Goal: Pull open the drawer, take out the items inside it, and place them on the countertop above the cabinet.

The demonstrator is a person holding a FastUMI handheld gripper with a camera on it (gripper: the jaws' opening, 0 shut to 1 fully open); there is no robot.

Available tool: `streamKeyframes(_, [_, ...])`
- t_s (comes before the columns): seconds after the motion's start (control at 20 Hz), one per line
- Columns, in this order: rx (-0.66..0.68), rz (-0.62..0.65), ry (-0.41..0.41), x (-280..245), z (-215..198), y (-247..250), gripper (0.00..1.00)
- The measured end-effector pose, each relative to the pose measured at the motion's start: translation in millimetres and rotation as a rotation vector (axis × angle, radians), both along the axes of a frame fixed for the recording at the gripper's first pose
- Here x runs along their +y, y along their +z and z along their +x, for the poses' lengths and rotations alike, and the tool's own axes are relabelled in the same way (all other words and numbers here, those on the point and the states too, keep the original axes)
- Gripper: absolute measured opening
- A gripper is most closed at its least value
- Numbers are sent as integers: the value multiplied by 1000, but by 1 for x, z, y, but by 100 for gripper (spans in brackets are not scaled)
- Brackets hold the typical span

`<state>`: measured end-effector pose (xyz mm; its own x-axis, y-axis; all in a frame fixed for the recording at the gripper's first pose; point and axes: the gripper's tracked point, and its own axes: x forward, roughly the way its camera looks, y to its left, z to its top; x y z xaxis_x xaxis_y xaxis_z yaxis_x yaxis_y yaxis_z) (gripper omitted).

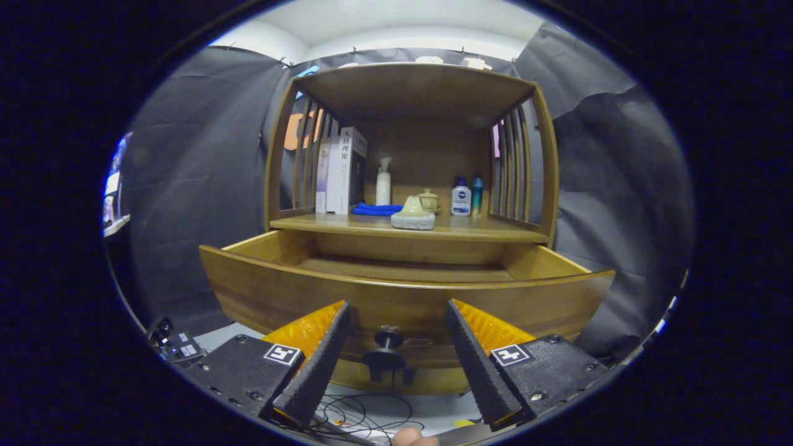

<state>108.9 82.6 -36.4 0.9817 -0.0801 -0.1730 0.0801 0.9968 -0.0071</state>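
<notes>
- Gripper view: the gripper (396, 322) holds its two ribbed black fingers (322, 353) spread wide apart, gripping nothing.
- The dark round knob (388, 347) sits between the fingers at lower centre, touching neither.
- The curved wooden drawer (396, 291) stands pulled out across mid-frame; its inside is hidden behind the front.
- Above it, the countertop (483, 232) carries books (344, 170), a white pump bottle (384, 183), a blue cloth (375, 209), a grey stone-like lump (413, 217) and small bottles (461, 198).
- Slatted wooden sides flank the shelf; black cloth hangs behind.

The gripper (396, 310) has its fingers spread, with the drawer (406, 291) front and its knob (387, 350) just ahead between them, untouched. Beyond, bottles (460, 198) and books (341, 170) crowd the countertop (483, 232).
</notes>
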Motion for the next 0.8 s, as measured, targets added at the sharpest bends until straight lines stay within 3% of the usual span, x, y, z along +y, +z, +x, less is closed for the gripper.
streamKeyframes(0.25, [23,30,-104,-17,3,-13,97])
streamKeyframes(0.8, [-15,9,-109,-11,7,-7,97])
